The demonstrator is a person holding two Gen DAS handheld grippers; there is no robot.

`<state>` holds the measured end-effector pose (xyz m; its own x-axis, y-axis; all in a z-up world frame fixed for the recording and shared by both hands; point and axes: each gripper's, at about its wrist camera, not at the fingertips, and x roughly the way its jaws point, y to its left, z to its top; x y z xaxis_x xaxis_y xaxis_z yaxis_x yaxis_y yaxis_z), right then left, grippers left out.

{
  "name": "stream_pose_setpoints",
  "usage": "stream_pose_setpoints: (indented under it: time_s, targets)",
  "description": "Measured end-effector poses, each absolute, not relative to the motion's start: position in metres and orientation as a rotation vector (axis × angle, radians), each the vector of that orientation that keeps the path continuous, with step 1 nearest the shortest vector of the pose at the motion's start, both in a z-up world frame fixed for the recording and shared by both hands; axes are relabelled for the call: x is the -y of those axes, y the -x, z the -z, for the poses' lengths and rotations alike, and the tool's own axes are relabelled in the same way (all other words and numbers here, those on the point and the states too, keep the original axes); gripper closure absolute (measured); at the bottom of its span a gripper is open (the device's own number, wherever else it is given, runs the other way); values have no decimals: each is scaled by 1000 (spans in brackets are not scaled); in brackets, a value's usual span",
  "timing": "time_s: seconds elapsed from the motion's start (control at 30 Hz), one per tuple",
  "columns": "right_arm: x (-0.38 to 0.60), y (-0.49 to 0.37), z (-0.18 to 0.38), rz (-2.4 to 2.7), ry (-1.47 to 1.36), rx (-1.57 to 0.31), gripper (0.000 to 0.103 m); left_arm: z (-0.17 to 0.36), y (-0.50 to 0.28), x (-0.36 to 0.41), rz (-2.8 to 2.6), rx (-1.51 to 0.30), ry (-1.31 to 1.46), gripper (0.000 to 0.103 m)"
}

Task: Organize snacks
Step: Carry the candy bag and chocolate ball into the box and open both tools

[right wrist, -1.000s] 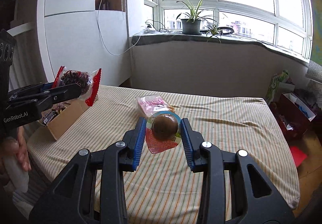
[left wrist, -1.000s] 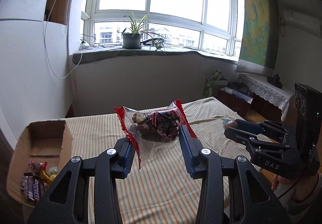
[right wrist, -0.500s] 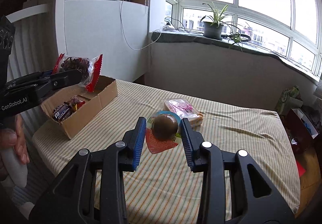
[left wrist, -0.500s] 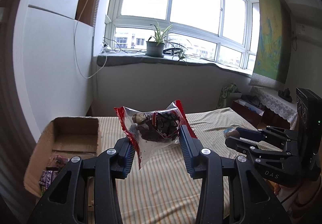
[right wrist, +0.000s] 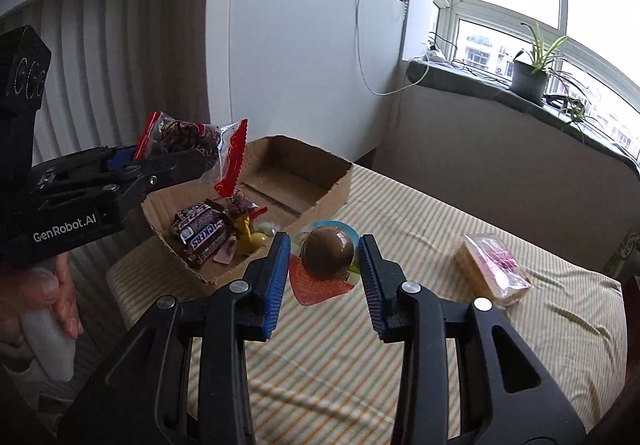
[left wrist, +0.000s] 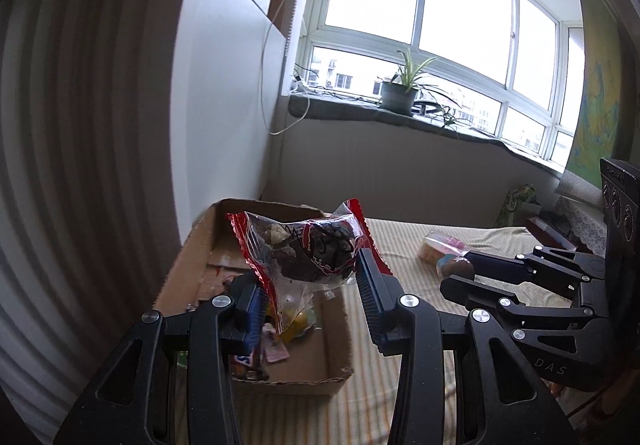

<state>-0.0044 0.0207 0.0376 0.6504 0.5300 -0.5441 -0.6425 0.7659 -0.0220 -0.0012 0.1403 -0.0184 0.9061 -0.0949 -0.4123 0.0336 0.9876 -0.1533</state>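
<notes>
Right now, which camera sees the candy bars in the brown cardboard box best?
The right wrist view: the candy bars lie unobstructed in the brown cardboard box. In the left wrist view, the left claw and its red-edged snack bag mostly hide them.

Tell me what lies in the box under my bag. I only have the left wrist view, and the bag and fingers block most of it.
Observer: Chocolate bars and small sweets fill the near end of the box. The far end is bare cardboard.
Operator: Is the bag over the box?
Observer: The bag, pinched in the left gripper, hangs above the box's left rim, clear of what lies inside.
Operator: What is in the right gripper?
Observer: The right gripper is shut on a round brown chocolate ball in a pack with a red tab. It holds the ball above the striped table, just beside the box.
</notes>
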Motion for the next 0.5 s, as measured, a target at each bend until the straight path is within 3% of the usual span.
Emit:
stream_pose_setpoints:
  time_s: [0.5]
  targets:
    - [-71, 2, -40, -770, 262, -522, 66, 28, 1, -180, -5, -454, 193, 63]
